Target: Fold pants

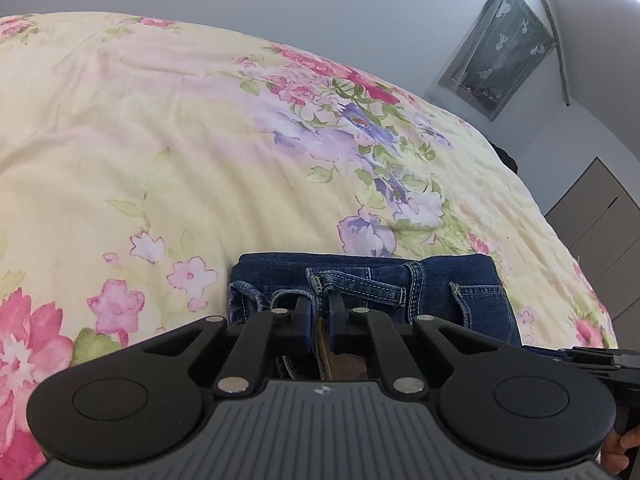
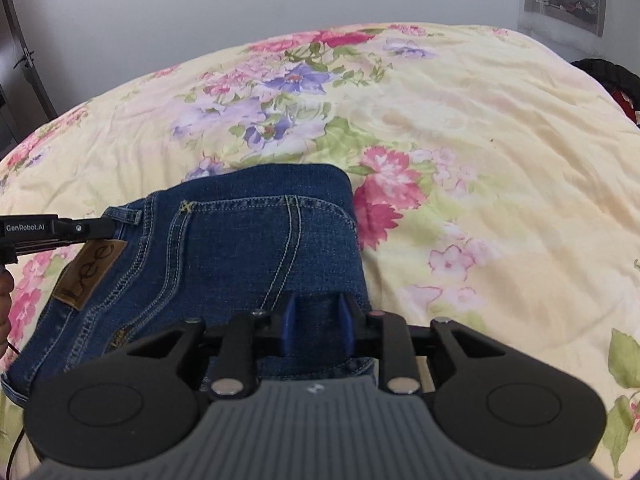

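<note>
Floral bedspread (image 2: pixel 480 128) covers the bed, pale wall behind, and the jeans (image 2: pixel 248 240) lie on its near part as a compact stack with a rounded fold edge on the far side, so the folding looks mostly done; what seems left is letting go and maybe squaring the stack. Left gripper (image 1: pixel 319 306) sits at the waistband end, fingers narrow around the belt loop (image 1: pixel 360 286) and waistband edge, apparently pinching denim. Right gripper (image 2: pixel 318 320) is over the near right part of the stack, blue finger pads (image 2: pixel 289 326) moderately apart with denim showing between them; cannot tell if they grip it or just hover above. Left wrist view shows what the other does not: frayed leg hems (image 1: pixel 248 300) tucked in on the left of the stack, a layered edge, plus a grey cabinet (image 1: pixel 600 232) and a window (image 1: pixel 496 52) far right. Right wrist view gives the top of the stack: brown leather patch (image 2: pixel 90 274), back yoke seams, the left gripper seen side-on reaching in from the left edge at the waistband, and something dark at the bed's far right corner (image 2: pixel 612 76), unclear what.
</note>
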The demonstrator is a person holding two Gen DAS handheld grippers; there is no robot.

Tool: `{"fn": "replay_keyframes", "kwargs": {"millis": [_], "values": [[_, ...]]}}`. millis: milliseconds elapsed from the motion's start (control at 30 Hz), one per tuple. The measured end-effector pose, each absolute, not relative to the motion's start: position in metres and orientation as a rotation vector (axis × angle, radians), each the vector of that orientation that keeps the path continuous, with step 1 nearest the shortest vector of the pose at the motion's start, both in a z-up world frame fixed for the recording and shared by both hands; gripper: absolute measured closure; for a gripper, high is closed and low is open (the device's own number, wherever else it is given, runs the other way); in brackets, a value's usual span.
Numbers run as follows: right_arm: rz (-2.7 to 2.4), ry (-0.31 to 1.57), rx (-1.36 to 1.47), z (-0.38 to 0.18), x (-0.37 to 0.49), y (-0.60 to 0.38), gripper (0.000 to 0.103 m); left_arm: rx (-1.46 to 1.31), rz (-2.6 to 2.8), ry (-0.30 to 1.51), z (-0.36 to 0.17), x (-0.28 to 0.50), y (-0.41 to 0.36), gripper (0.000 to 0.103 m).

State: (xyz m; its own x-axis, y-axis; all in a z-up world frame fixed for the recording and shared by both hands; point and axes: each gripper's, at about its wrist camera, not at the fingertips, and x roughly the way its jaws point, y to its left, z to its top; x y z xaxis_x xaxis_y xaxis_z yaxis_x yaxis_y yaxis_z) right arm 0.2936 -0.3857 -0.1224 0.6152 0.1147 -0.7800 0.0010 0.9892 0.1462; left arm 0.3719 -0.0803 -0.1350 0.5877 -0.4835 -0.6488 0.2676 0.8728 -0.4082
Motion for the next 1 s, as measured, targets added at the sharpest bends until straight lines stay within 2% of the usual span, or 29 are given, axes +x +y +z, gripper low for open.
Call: {"fn": "replay_keyframes", "kwargs": {"millis": [133, 233, 333, 567, 700, 867, 933, 1000], "values": [[0.072, 0.947, 0.084, -0.120, 0.301, -0.381, 0.082, -0.328, -0.438, 0.840, -0.141, 0.371, -0.076, 0.095], [0.074, 0.915, 0.033, -0.097, 0.302, -0.375, 0.094, -0.352, -0.446, 0.851, -0.142, 0.373, -0.071, 0.094], [0.044, 0.865, 0.005, -0.080, 0.318, -0.372, 0.094, -0.335, -0.449, 0.846, -0.141, 0.372, -0.073, 0.094], [-0.037, 0.919, 0.009, -0.100, 0.381, -0.369, 0.102, -0.360, -0.473, 0.851, -0.144, 0.375, -0.068, 0.094], [-0.050, 0.982, 0.016, -0.130, 0.398, -0.366, 0.102, -0.371, -0.480, 0.844, -0.148, 0.375, -0.068, 0.094], [-0.050, 0.976, -0.037, -0.128, 0.396, -0.360, 0.103, -0.383, -0.480, 0.852, -0.147, 0.375, -0.067, 0.092], [-0.058, 0.964, -0.015, -0.120, 0.392, -0.363, 0.103, -0.392, -0.460, 0.862, -0.144, 0.374, -0.066, 0.085], [-0.074, 0.935, -0.002, -0.109, 0.383, -0.364, 0.102, -0.414, -0.439, 0.877, -0.137, 0.370, -0.064, 0.083]]}}
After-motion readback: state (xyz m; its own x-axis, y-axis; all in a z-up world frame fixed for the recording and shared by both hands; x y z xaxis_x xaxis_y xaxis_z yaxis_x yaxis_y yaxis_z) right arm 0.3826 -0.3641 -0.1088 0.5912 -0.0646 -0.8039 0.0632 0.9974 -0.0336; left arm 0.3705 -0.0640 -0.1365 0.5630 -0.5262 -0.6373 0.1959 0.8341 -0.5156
